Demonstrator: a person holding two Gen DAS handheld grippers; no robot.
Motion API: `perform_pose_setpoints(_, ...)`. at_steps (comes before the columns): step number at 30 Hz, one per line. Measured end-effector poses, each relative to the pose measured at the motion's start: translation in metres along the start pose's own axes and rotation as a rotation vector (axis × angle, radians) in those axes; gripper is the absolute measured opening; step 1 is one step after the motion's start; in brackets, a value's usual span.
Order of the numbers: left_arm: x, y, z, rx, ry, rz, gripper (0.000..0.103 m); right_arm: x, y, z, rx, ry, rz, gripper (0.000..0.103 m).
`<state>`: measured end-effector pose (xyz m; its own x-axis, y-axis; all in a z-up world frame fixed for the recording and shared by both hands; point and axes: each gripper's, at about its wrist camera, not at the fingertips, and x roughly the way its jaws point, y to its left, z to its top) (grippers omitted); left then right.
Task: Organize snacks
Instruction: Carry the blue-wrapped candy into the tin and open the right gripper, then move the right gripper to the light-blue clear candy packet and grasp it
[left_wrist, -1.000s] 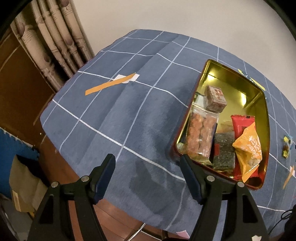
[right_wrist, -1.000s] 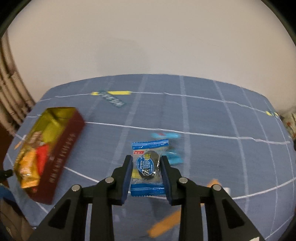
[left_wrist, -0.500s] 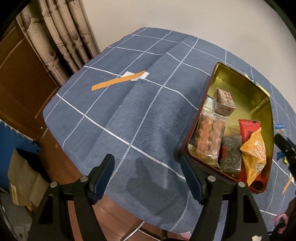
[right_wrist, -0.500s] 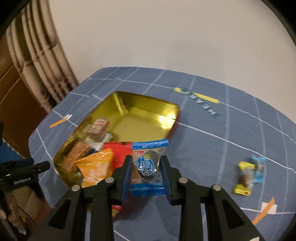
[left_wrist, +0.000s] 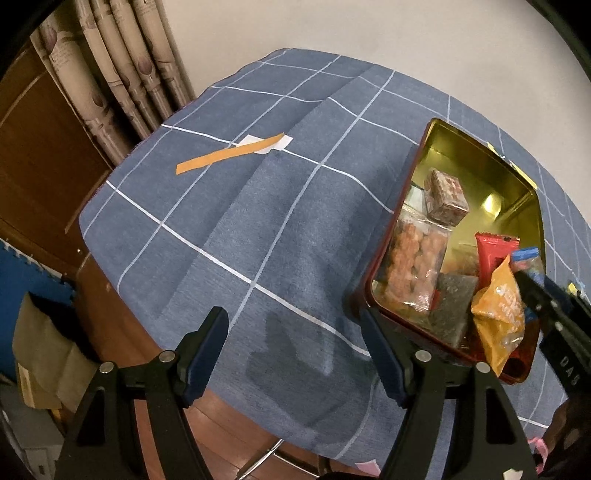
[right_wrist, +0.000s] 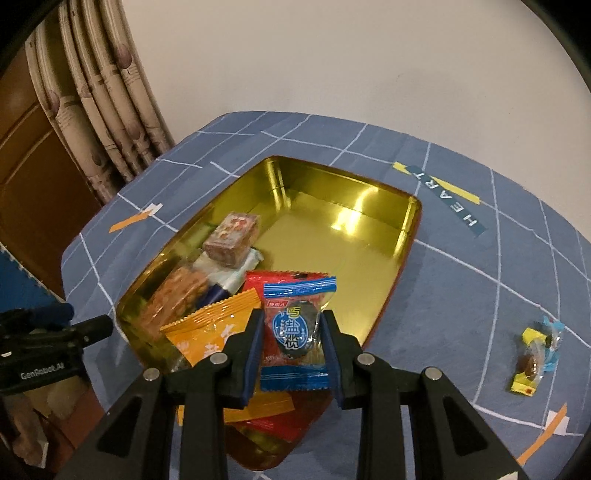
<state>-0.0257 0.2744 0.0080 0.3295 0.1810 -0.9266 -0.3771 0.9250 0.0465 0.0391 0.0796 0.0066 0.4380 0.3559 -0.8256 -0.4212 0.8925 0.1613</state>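
- Right tool (right_wrist: 293, 341): closed on a blue-wrapped snack (right_wrist: 297, 332), pads pressing its two sides; packet held above the near end of the tin, not yet let go
- Left tool (left_wrist: 295, 347): jaws apart, nothing between them, poised over the blue checked cloth (left_wrist: 258, 229) of the surface, just beside the tin's near corner
- Tin (right_wrist: 369, 192): gold inside, dark red outside, open, standing on the surface; far half bare, near half filled
- Contents stowed, judged done: orange packet (right_wrist: 210, 328), red packet (right_wrist: 284, 280), clear bag of brown pieces (left_wrist: 413, 258), small boxed cube (right_wrist: 232, 240), dark flat pack (left_wrist: 452, 306)
- Step in hand, as judged: dropping the blue-wrapped snack into the tin
- Left to do, as judged: a small cluster of wrapped sweets (right_wrist: 535, 354), yellow and light blue, lies on the cloth well apart from the tin
- Other items: orange paper strip (left_wrist: 229, 158) on the cloth; printed "HEART" label (right_wrist: 443, 195) beyond the tin
- Hard to make out: a pale wrapper under the cube, kind unclear; how many sweets form the cluster; lower part of the red packet hidden behind the right tool; any snacks outside both views cannot be counted
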Motion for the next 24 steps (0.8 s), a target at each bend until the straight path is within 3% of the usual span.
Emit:
perform_pose_setpoints(12,0.0,-0.002,0.0,0.007,0.002,-0.002,0.072,0.0,0.007,-0.003,-0.023,-0.003,-0.003,0.032)
perform_pose_setpoints(15,0.0,-0.002,0.0,0.01,0.002,0.0,0.072,-0.003,0.005,-0.001,-0.016,-0.008,-0.005,0.038)
perform_pose_setpoints(24,-0.002,0.0,0.0,0.008,-0.002,0.009,0.072,-0.025,-0.019,-0.001,0.039,-0.065,0.005,0.04)
